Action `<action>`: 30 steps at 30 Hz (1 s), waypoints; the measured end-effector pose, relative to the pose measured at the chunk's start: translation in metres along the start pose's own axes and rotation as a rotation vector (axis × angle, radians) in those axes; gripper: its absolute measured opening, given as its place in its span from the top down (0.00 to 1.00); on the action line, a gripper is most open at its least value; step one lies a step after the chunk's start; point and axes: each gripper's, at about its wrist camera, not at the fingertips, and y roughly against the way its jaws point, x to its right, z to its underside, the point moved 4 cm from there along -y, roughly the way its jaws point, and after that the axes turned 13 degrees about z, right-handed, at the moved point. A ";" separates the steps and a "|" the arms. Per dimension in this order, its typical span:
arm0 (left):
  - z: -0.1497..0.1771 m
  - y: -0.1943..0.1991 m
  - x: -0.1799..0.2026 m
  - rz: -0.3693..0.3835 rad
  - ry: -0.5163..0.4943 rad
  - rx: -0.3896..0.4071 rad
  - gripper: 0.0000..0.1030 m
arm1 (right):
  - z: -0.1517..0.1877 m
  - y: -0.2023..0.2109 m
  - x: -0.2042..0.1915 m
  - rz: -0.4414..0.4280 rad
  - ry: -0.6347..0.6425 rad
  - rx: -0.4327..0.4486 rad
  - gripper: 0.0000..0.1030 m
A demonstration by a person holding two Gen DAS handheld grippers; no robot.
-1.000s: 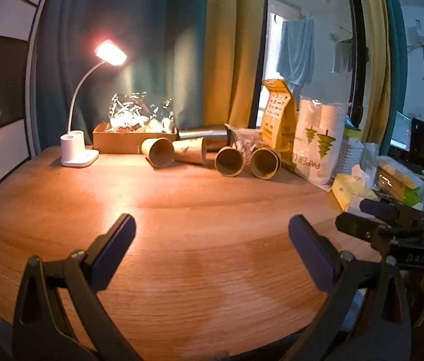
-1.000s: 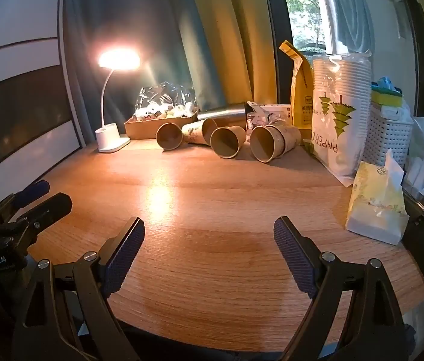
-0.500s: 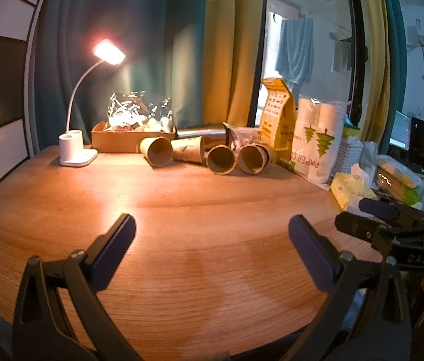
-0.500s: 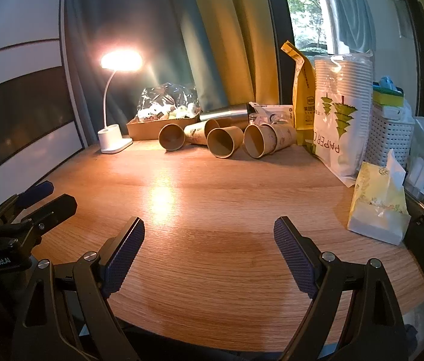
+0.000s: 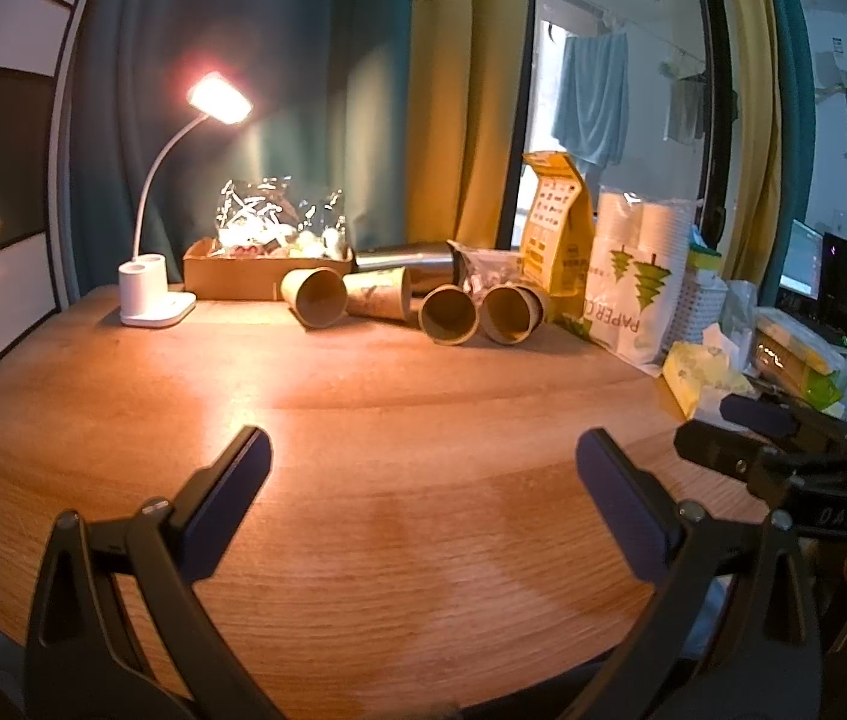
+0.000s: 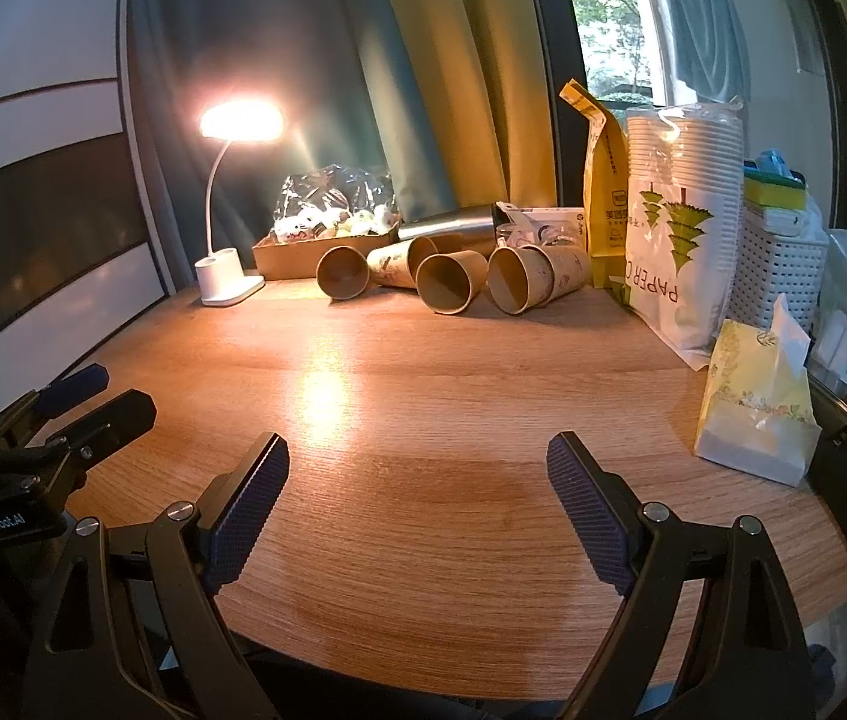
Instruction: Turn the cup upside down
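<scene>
Several brown paper cups lie on their sides at the back of the wooden table [image 5: 399,456], mouths toward me: one at the left [image 5: 314,297], one in the middle [image 5: 448,315], one at the right [image 5: 510,313]. They also show in the right wrist view, left [image 6: 342,272], middle [image 6: 446,283] and right [image 6: 516,288]. My left gripper [image 5: 423,468] is open and empty over the table's near part. My right gripper [image 6: 417,468] is open and empty, far from the cups. Each gripper shows at the other view's edge.
A lit white desk lamp [image 5: 156,294] stands at the back left beside a cardboard box [image 5: 243,276]. A steel flask [image 6: 453,223], a yellow bag [image 6: 603,204], a sleeve of paper cups [image 6: 681,240], a white basket [image 6: 777,264] and a tissue pack [image 6: 753,408] line the back and right.
Both grippers have shifted slightly, so the cups sit a little further left in both views. Both stay open and empty. The cups have not moved.
</scene>
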 end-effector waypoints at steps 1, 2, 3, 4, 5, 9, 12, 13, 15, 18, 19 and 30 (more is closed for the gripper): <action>0.000 0.000 0.000 -0.001 -0.001 0.001 0.00 | 0.000 0.000 0.000 -0.001 -0.001 -0.001 0.13; 0.000 0.000 0.000 -0.001 -0.002 0.001 0.00 | 0.000 0.000 0.000 0.001 -0.001 0.001 0.13; -0.001 0.000 -0.001 0.000 -0.002 0.000 0.00 | 0.000 0.000 0.000 0.001 -0.001 0.002 0.13; -0.001 0.000 -0.001 0.000 -0.001 -0.001 0.00 | 0.000 0.000 0.000 0.000 -0.001 0.001 0.13; -0.001 0.000 -0.001 0.000 -0.001 -0.001 0.00 | 0.000 0.000 0.000 0.001 -0.001 0.000 0.13; -0.001 0.000 0.000 0.000 -0.001 -0.002 0.00 | 0.001 0.000 0.001 0.000 -0.001 0.001 0.13; -0.001 -0.001 0.000 0.000 -0.001 -0.002 0.00 | 0.001 0.000 0.001 0.000 -0.002 0.001 0.13; -0.001 0.000 0.000 0.000 -0.001 -0.002 0.00 | 0.001 0.000 0.001 0.000 -0.002 0.000 0.13; -0.001 0.000 0.000 0.000 0.000 -0.002 0.00 | 0.001 0.000 0.001 -0.001 -0.002 0.002 0.13; 0.000 -0.001 -0.001 0.000 0.003 -0.003 0.00 | 0.001 -0.001 0.001 0.000 -0.002 0.000 0.13; 0.001 -0.001 -0.001 0.000 0.004 -0.003 0.00 | 0.001 0.000 0.001 -0.001 -0.003 0.001 0.13; 0.001 -0.001 -0.002 0.000 0.005 -0.005 0.00 | 0.001 -0.001 0.003 -0.001 -0.004 0.002 0.13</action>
